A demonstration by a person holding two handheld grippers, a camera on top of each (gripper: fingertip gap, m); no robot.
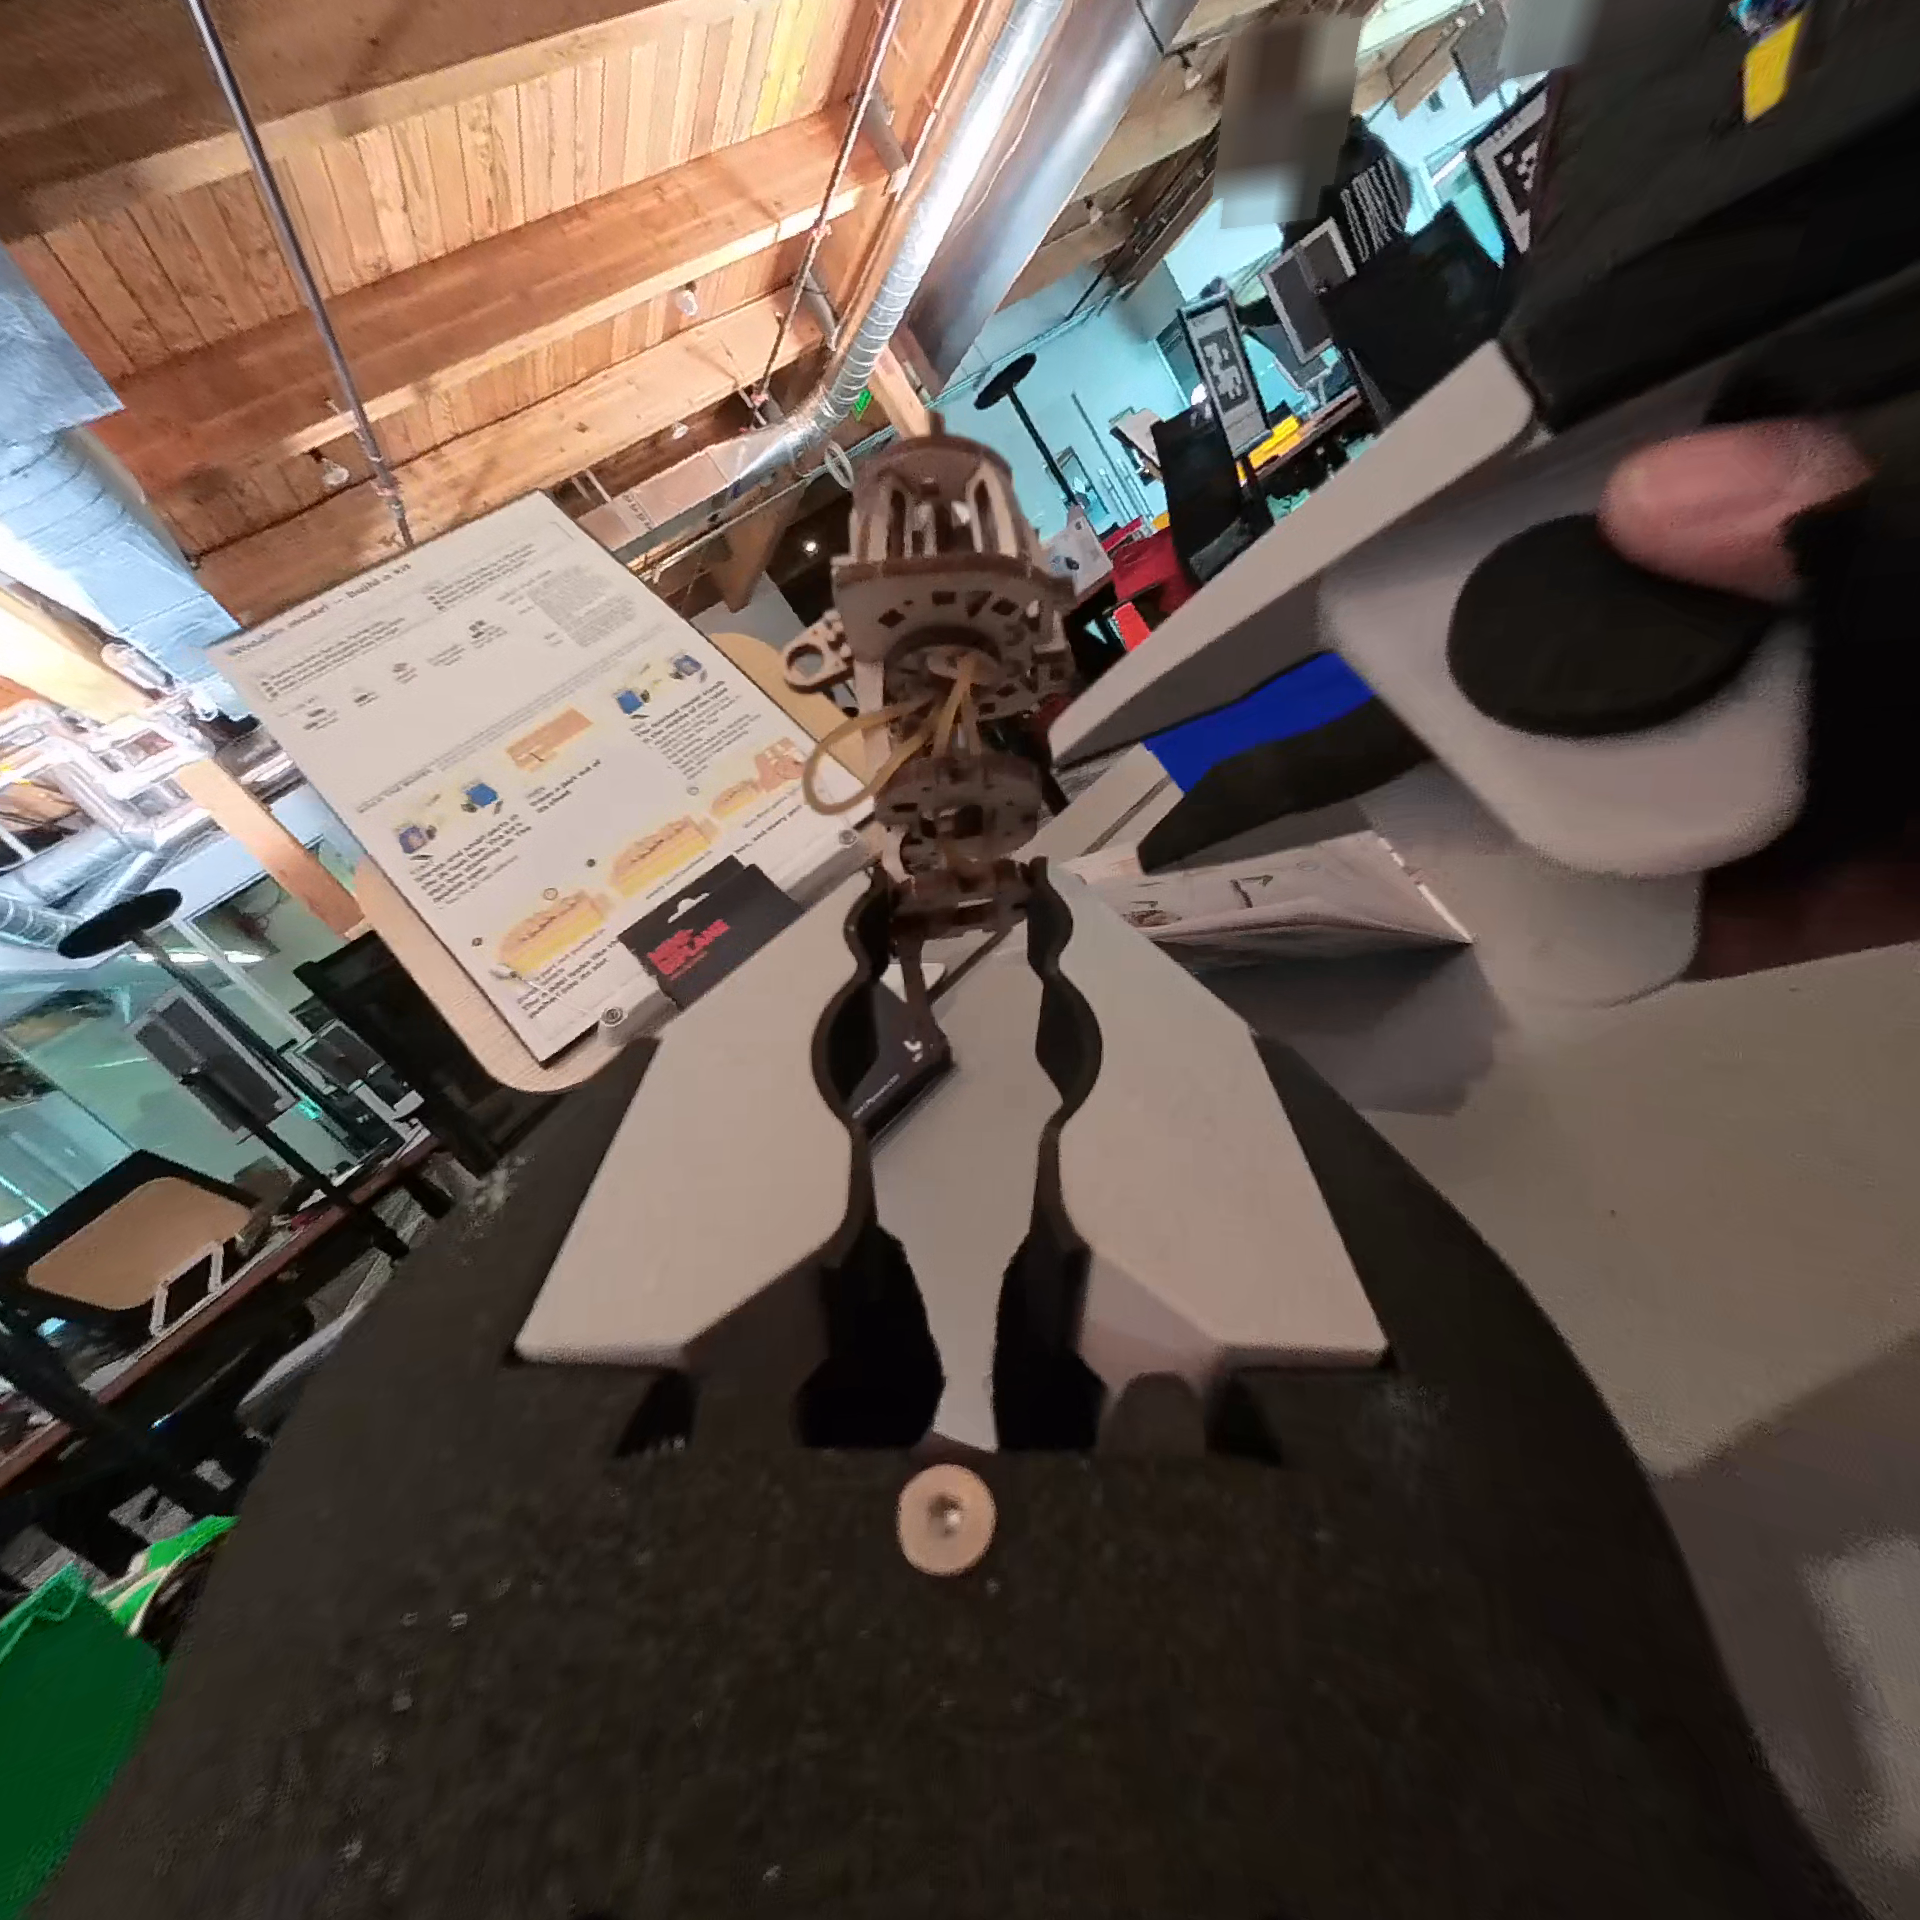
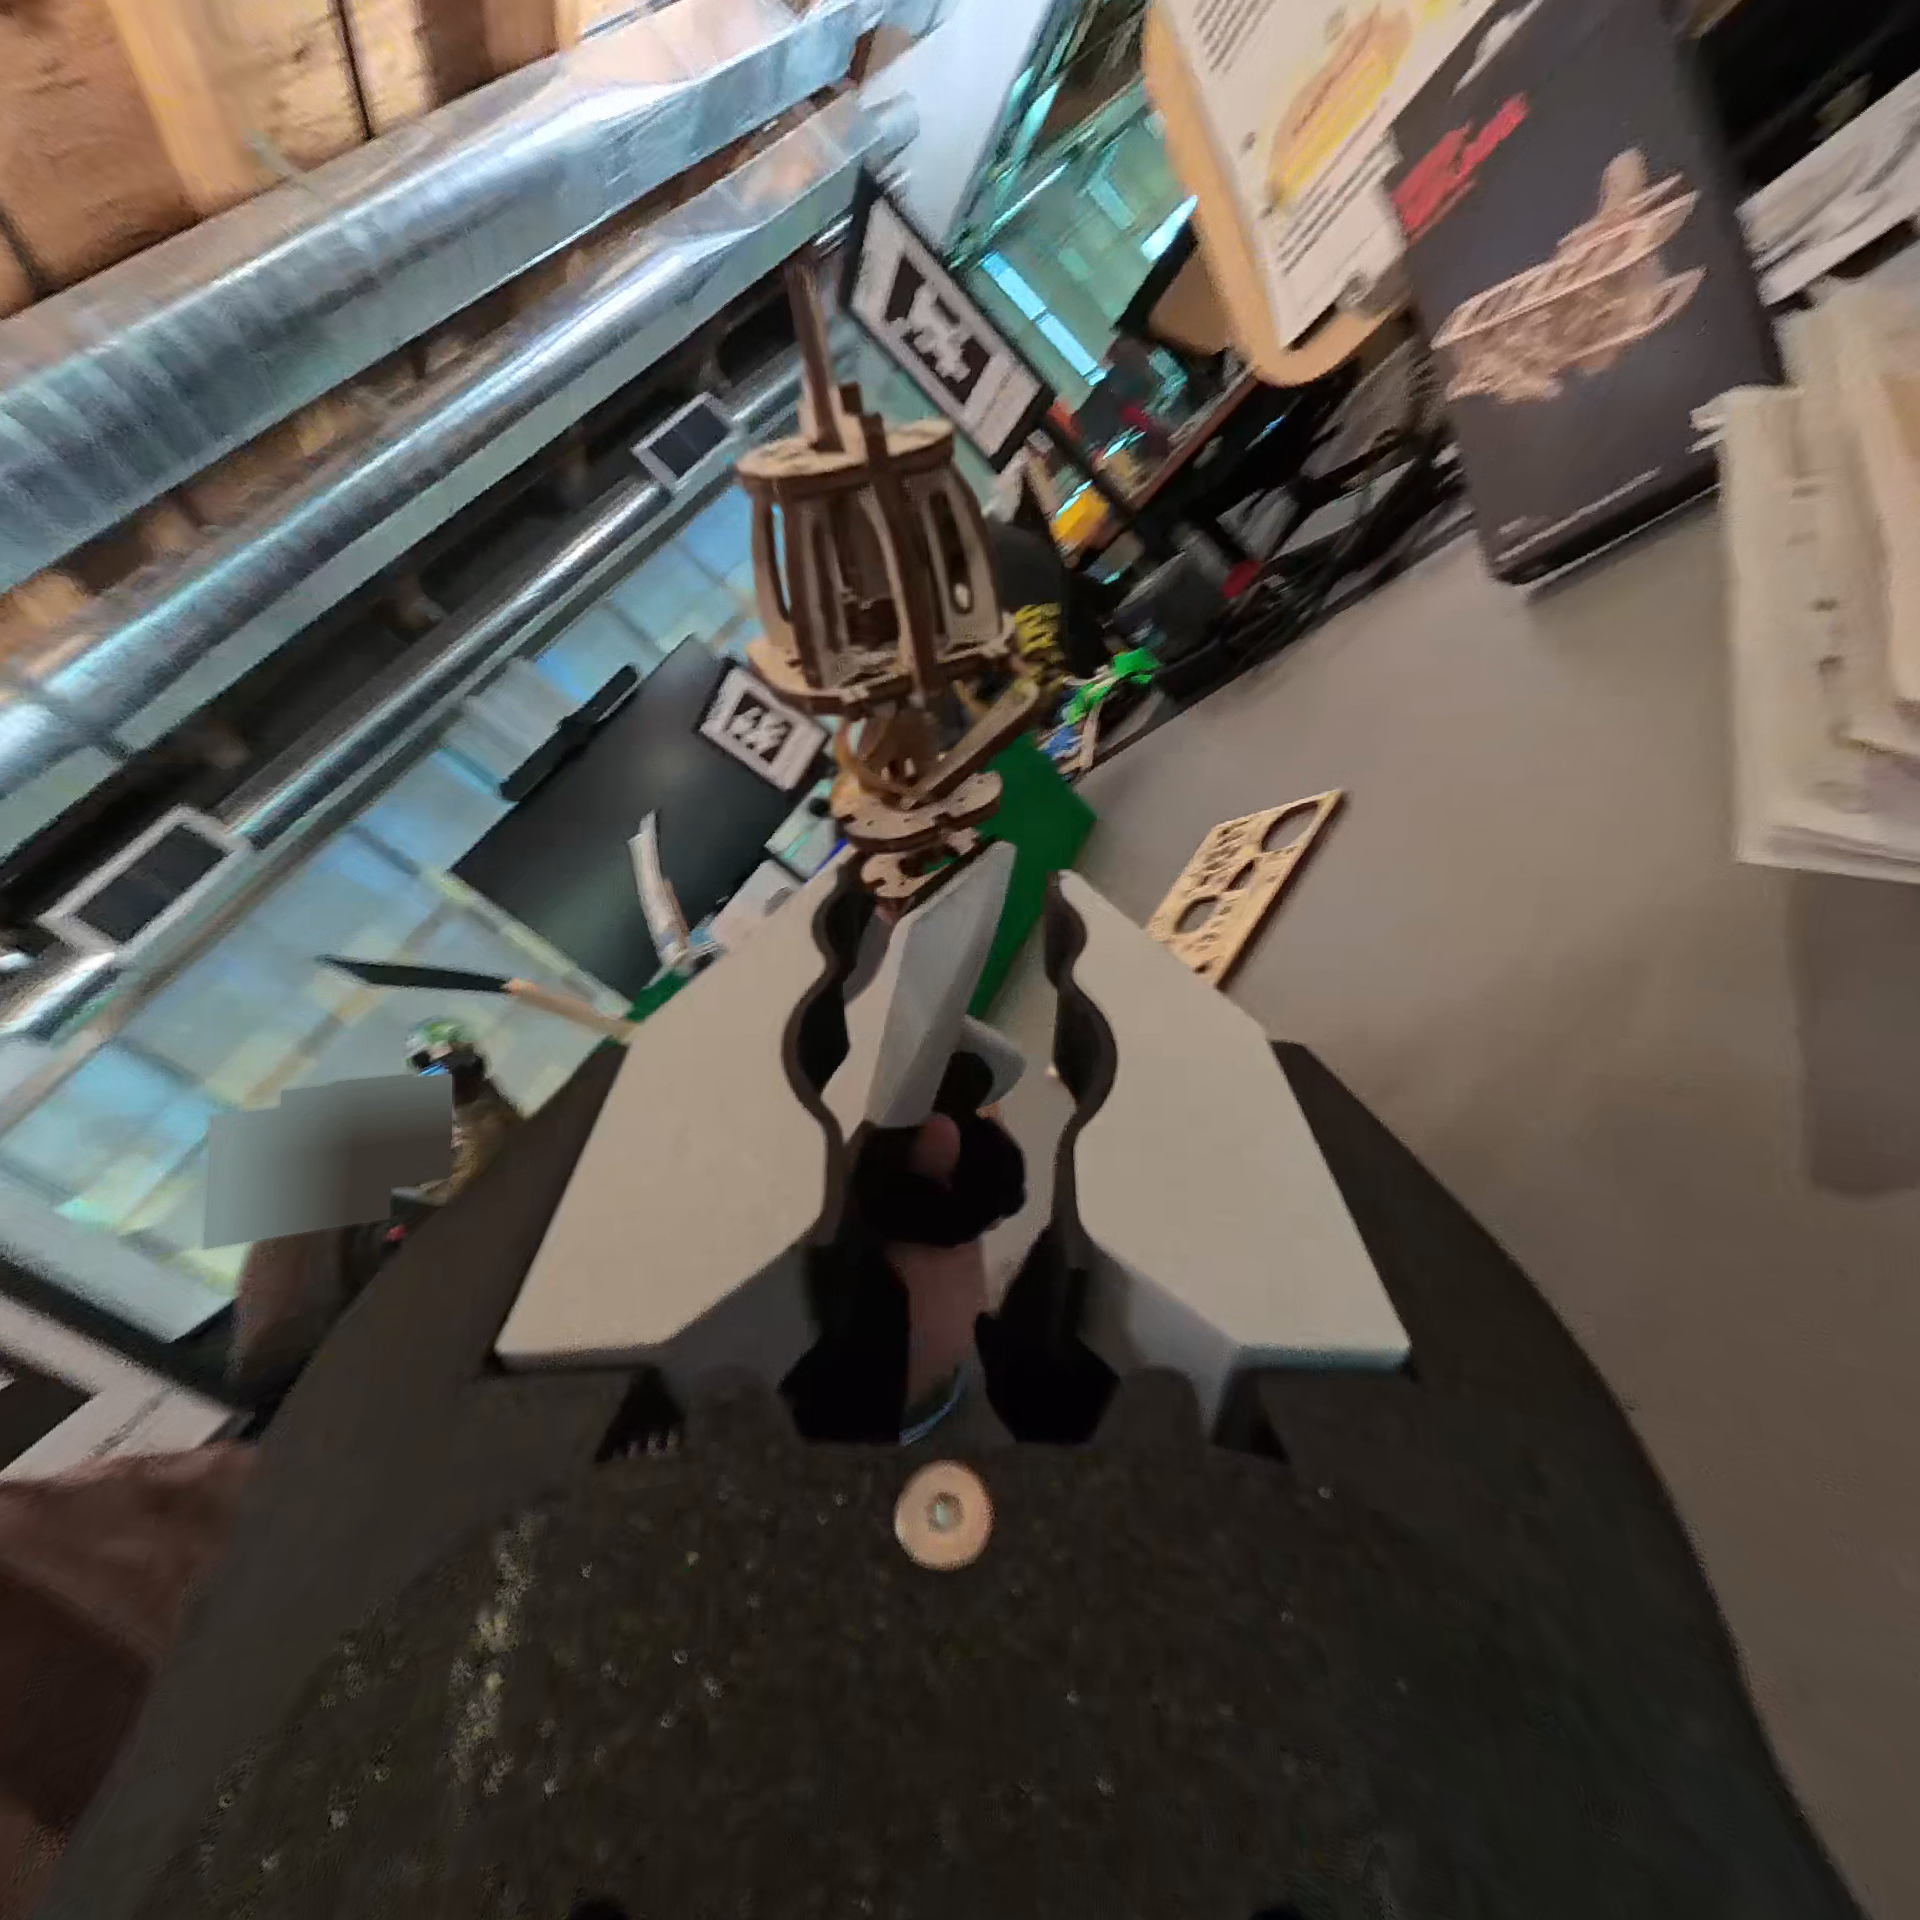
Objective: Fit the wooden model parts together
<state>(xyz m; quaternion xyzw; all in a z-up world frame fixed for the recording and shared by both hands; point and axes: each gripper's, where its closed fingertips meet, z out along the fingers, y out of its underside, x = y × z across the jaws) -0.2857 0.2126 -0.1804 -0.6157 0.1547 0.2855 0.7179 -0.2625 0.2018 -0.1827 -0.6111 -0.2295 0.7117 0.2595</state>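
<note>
A wooden model, a slatted cage on stacked round discs with yellow rubber bands, is held up in the air. My left gripper is shut on its lower end. In the right wrist view the model stands just past my right gripper, whose jaws stand apart around the lowest discs. I cannot see them touch the wood. One grey finger of the left gripper and a gloved hand show through that gap. In the left wrist view a grey finger of the right gripper reaches in from the right.
An illustrated instruction board leans at the back left, with a black kit box before it. On the grey table lie a punched-out wooden sheet, a stack of papers and the tall black box. Left and right tips are no more than a few centimetres apart.
</note>
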